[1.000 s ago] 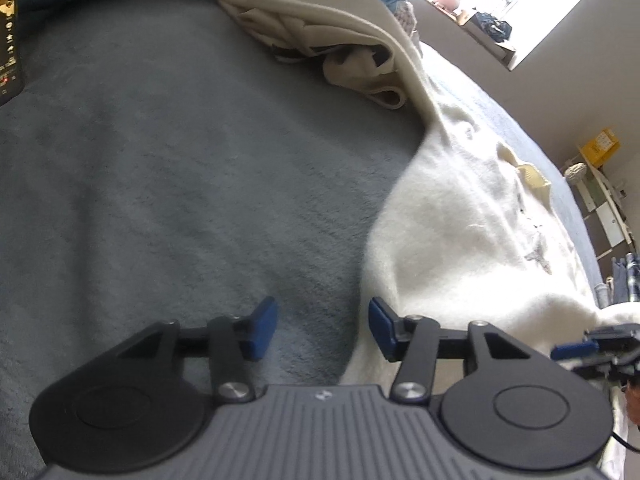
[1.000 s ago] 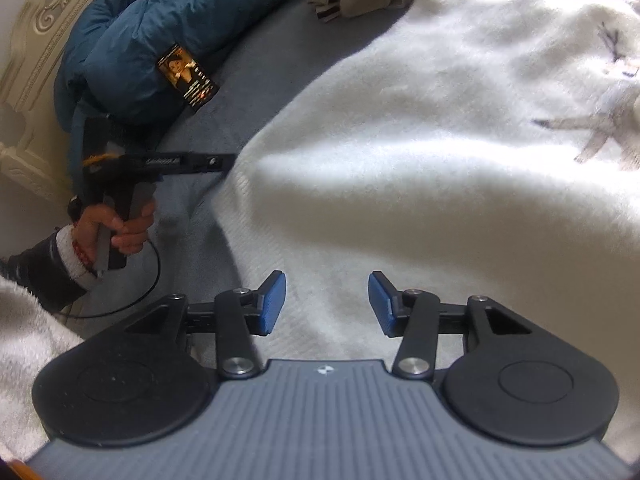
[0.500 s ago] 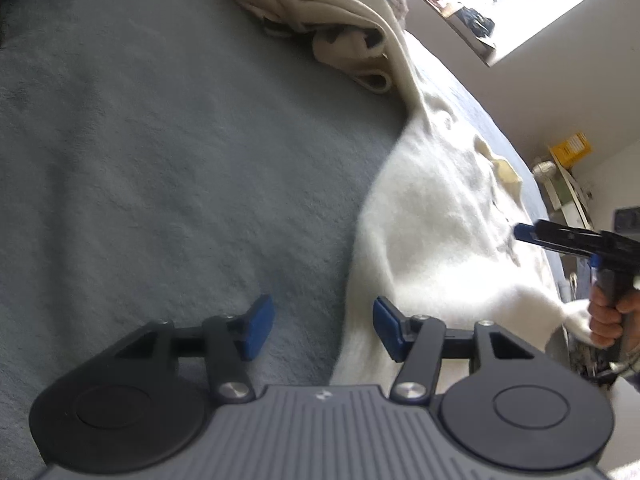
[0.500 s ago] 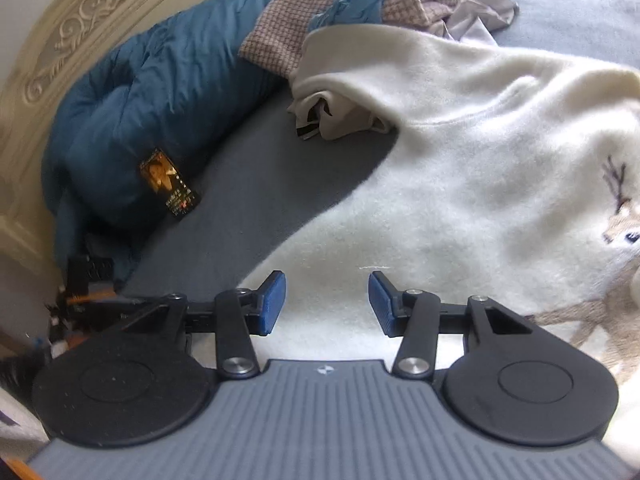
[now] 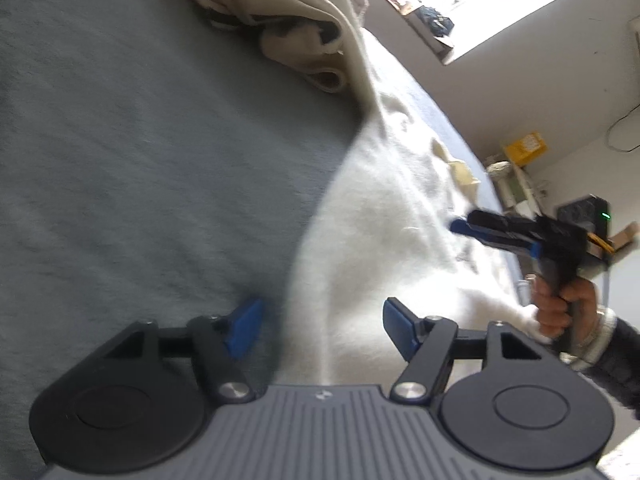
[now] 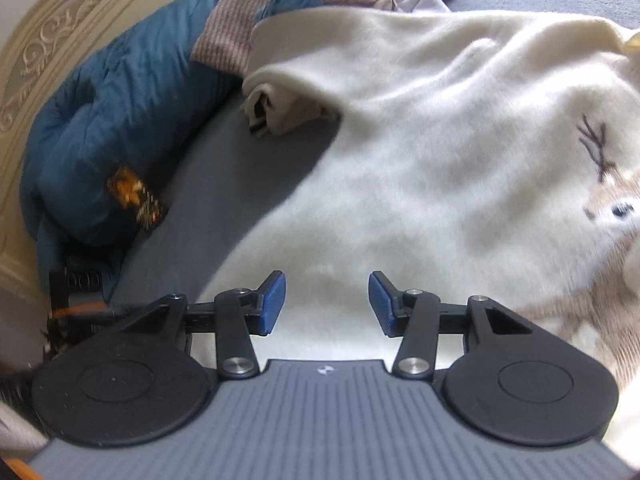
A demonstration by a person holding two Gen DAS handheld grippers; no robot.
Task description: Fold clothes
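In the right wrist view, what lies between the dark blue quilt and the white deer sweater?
A bare strip of grey bedcover separates the blue quilt from the white sweater; further back a crumpled beige garment fills it.

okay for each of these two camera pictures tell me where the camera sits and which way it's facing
Left wrist: sits on the left gripper, looking down along its opening jaws at the edge of the cream sweater on the grey bed cover; nothing between them. The right gripper and the hand holding it show at right.
Right wrist: sits on the right gripper, jaws apart, facing the sweater's deer picture and a blue quilt.
Shared: the sweater, the bed cover and the crumpled beige garment.
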